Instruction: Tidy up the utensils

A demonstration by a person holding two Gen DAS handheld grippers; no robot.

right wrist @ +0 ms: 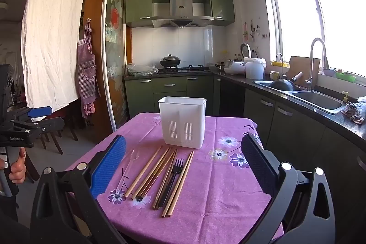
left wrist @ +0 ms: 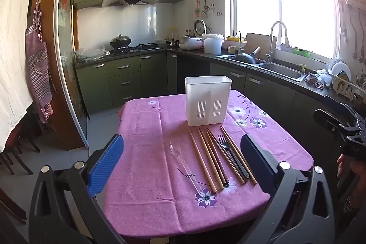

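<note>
Both tools hover at the near edge of the table, draped in a purple floral cloth. The left gripper gapes wide with nothing between its pads, and the right gripper does the same (fingers spread fully, empty). On the cloth lies a row of wooden chopsticks, a black fork among them, and a clear plastic spoon on the row's left. Just behind them stands the white utensil holder, upright.
</note>
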